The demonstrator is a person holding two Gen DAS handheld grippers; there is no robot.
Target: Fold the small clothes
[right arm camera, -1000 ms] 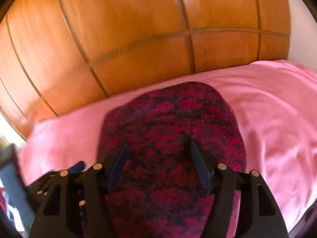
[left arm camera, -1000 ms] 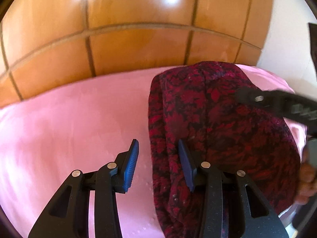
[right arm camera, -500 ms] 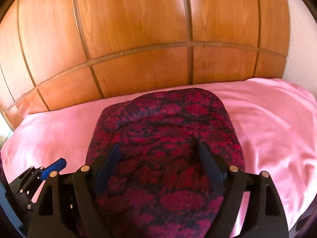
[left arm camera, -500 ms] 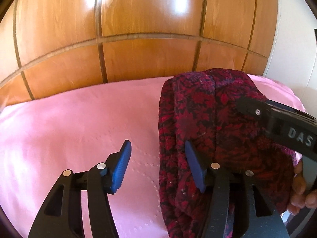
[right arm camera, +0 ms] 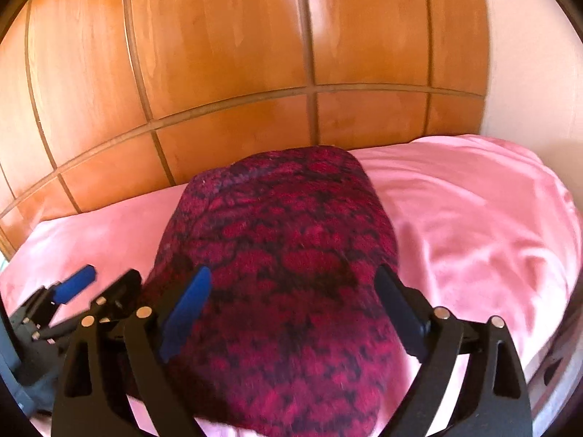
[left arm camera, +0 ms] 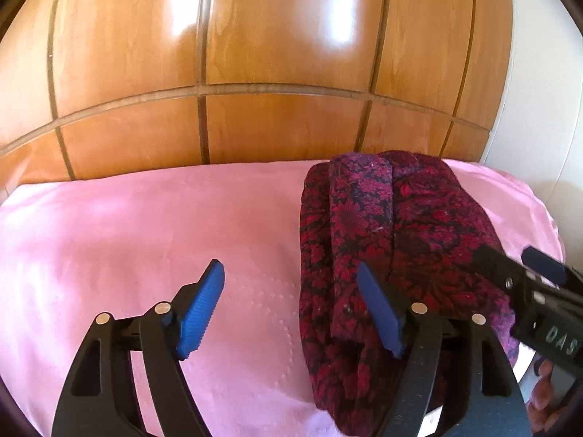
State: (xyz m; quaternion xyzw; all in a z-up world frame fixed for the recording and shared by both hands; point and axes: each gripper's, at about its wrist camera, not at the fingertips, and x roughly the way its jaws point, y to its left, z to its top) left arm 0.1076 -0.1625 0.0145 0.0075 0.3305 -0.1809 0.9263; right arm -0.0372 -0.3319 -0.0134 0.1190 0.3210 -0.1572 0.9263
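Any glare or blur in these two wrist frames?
Left wrist view: sharp, with bright glare patches on the wooden panels, which bow under fisheye distortion. Right wrist view: motion-blurred, the red patterned garment smeared; no strong glare.

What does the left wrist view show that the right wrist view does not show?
Only the left wrist view shows the garment's layered fold edges along its side, a person's fingers at the lower right, and lettering on the right tongs.

Only the right wrist view shows the garment's broad top and the rumpled pink cover to its right.

Both show the wooden panels, the pink cover, the garment, and both tongs, left and right, open, gripping nothing.
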